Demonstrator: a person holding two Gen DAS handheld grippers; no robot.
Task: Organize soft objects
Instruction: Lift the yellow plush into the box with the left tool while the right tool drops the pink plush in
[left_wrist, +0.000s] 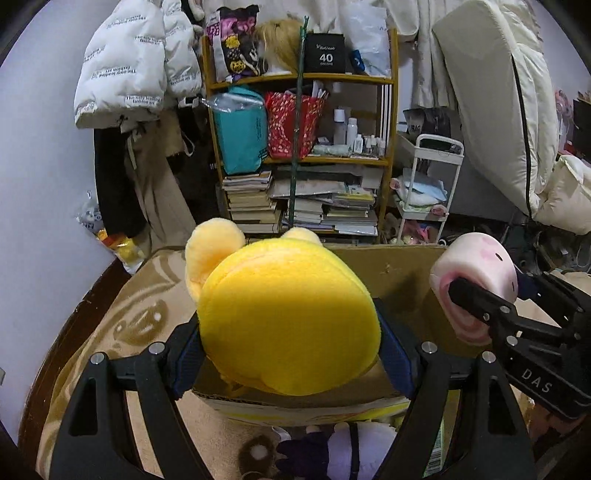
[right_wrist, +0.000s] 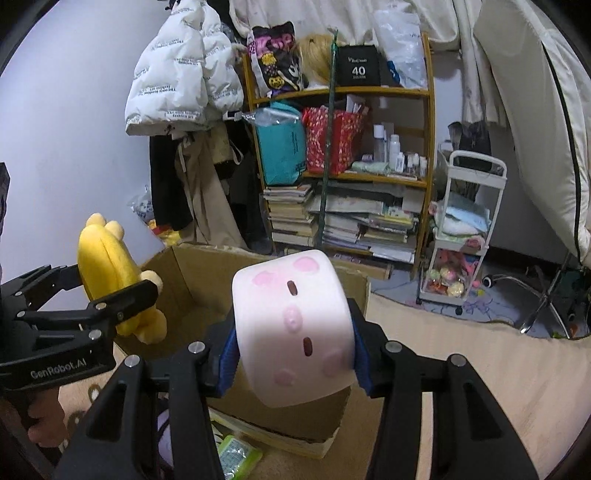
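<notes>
Fingers of left gripper (left_wrist: 290, 354) clamp yellow plush bear (left_wrist: 284, 314), right gripper (right_wrist: 293, 363) clamps pink-spotted white foam cube (right_wrist: 295, 332); both over open cardboard box (right_wrist: 192, 266). Next: lower, release inside.

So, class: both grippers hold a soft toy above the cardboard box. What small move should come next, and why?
Probably lower the left gripper a little and open it: its yellow plush already hangs over the open cardboard box, while the right gripper holds the pink plush beside it.
</notes>
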